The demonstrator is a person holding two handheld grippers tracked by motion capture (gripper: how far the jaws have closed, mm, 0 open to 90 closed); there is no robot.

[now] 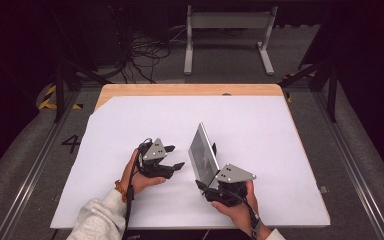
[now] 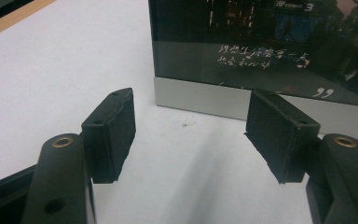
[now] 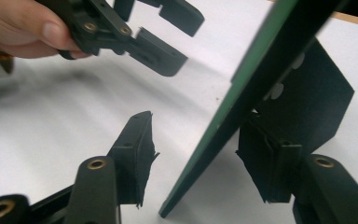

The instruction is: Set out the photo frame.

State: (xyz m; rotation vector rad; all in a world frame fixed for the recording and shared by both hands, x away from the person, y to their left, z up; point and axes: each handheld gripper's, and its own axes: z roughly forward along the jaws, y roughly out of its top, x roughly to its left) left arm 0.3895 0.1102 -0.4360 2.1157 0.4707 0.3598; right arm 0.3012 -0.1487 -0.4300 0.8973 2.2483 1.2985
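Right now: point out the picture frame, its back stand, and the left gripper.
picture frame (image 1: 203,152): high view, on its glass front.
back stand (image 3: 314,88): right gripper view, on the black prop behind the frame.
left gripper (image 1: 176,157): high view, midway between its open jaws.

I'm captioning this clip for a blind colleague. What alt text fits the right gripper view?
A thin dark panel with a green edge stands tilted on the white table, between the right tool's open jaws without being pressed by them. A black stand piece sits behind it. At upper left, a hand holds the left tool, jaws open.
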